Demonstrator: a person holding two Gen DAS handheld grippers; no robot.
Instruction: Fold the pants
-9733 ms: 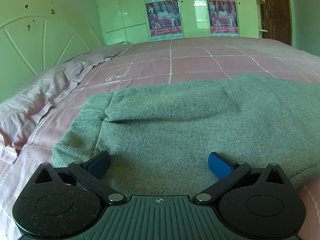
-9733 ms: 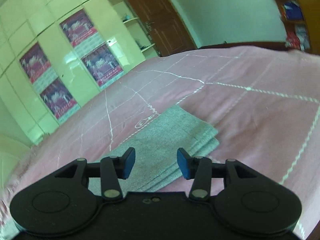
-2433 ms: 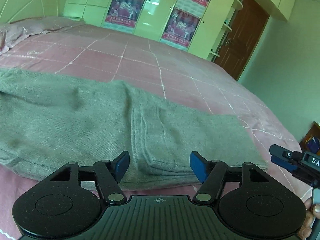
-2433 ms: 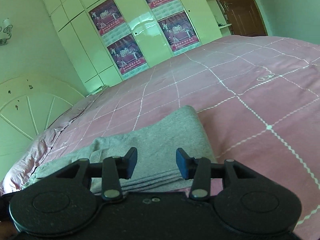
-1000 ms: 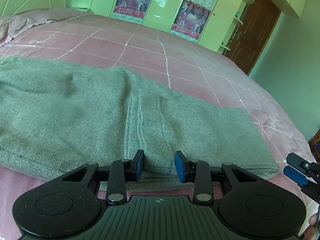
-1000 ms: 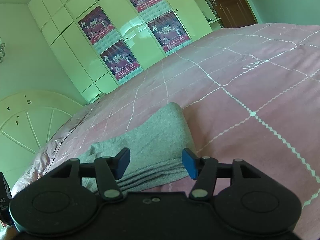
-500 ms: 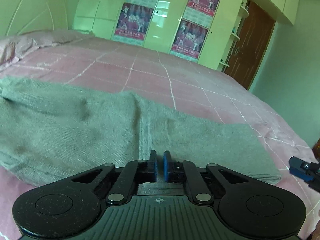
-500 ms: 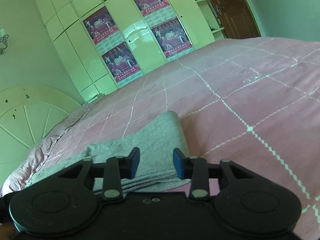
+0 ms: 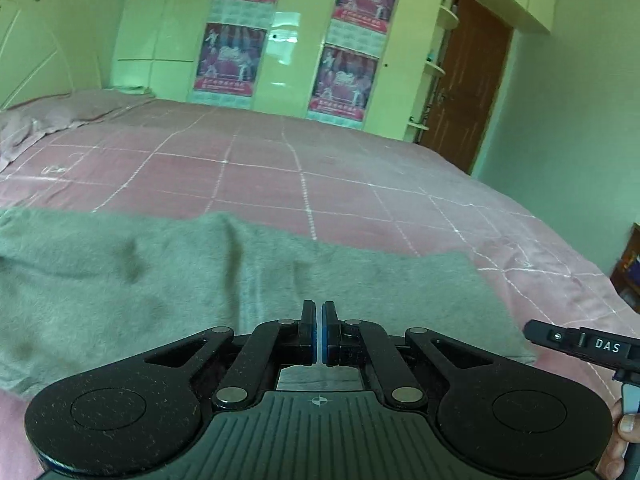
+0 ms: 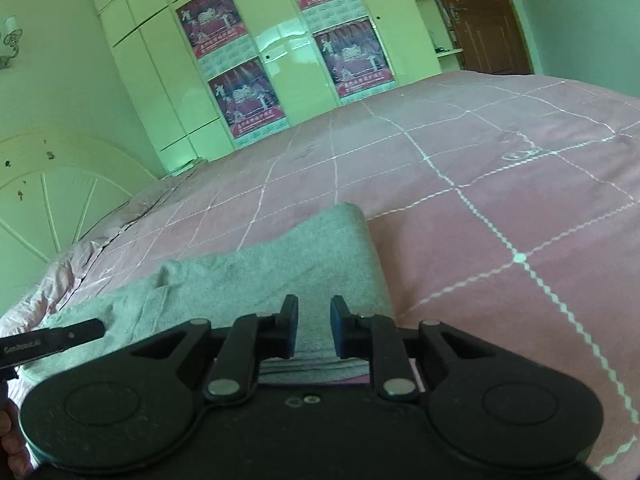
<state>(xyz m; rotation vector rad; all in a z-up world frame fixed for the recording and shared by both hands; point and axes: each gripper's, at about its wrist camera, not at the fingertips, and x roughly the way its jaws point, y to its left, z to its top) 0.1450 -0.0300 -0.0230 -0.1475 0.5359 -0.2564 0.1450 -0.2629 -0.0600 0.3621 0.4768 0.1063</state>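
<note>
Grey pants [image 9: 168,280] lie along the bed's [image 9: 360,184] near edge; left gripper [image 9: 319,330] pinches their near hem, right gripper [image 10: 314,330] has just been closing around it; lift both evenly

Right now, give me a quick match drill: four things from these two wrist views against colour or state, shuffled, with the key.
1. pants
2. bedspread
3. left gripper
4. door

A. brown, behind the bed
B. fingers pressed together at the cloth's near edge
C. grey, lying folded on the bed
D. pink with white grid lines

Pairs: 1-C, 2-D, 3-B, 4-A
</note>
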